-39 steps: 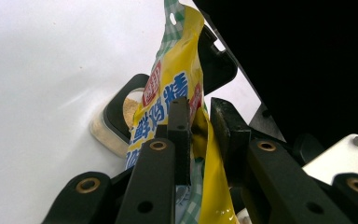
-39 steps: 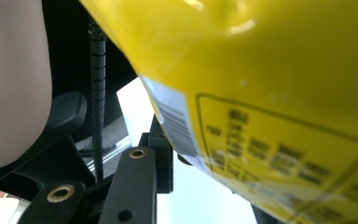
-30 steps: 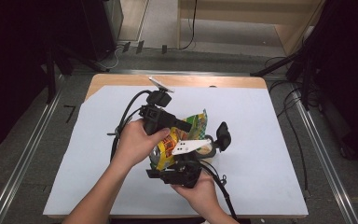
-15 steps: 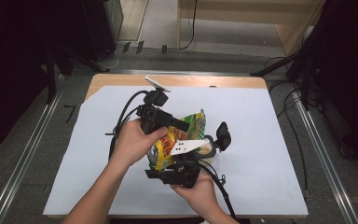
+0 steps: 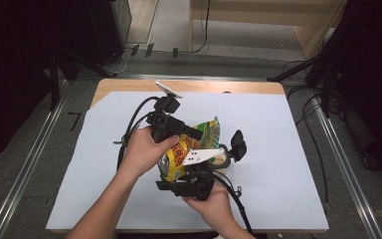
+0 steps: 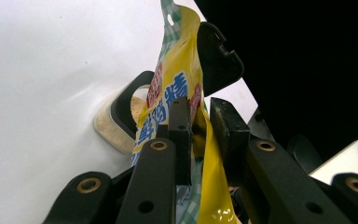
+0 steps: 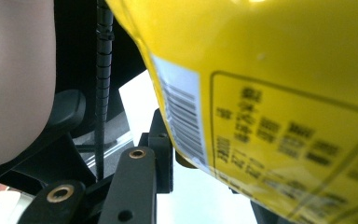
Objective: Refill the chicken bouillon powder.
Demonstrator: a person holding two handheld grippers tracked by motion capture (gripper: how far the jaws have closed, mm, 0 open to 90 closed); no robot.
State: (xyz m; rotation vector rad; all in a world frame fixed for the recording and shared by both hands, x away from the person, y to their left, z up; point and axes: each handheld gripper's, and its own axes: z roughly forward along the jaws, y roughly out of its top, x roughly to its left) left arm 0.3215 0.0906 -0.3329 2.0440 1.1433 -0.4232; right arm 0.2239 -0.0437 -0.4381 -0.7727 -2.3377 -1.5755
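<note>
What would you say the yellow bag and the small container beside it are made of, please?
The yellow bag looks like thin glossy plastic film: it creases, shines, and carries printed text and a barcode. The small container seems to be rigid plastic with a dark matte rim and a pale, translucent-looking body holding something beige and grainy; its exact material is hard to tell.

Wooden table (image 5: 129, 85), white sheet (image 5: 288, 149) covering it, black-lidded container (image 5: 231, 152) standing on the sheet

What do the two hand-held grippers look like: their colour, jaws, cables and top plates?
Both the left gripper and the right gripper are black, with black jaw bars pinned by brass-coloured rivets. Black cables trail from them. Each carries a pale three-cornered plate.
</note>
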